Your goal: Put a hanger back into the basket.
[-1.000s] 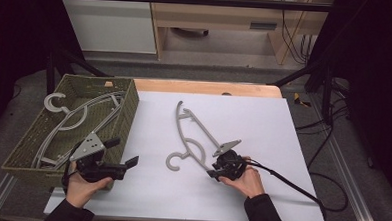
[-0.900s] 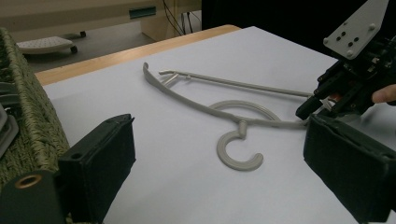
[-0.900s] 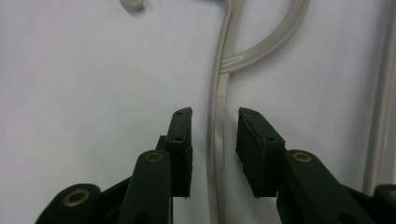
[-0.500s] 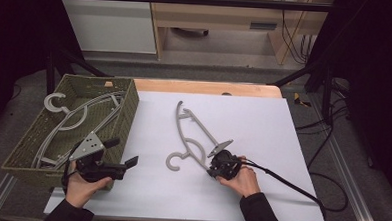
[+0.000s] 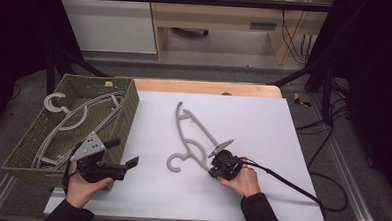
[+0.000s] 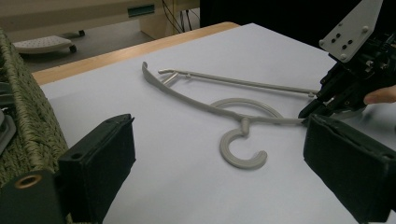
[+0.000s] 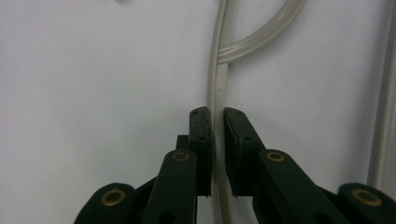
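Right claw (image 7: 215, 122) pinched on hanger (image 5: 193, 135) arm beside basket (image 5: 126, 120), gripping to lift it; left claw (image 6: 219, 172) wide open, empty, waiting near basket

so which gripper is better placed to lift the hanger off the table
Right. The right gripper already has its jaws closed around the grey hanger arm, near the hook. The left gripper is open, apart from it, beside the basket.
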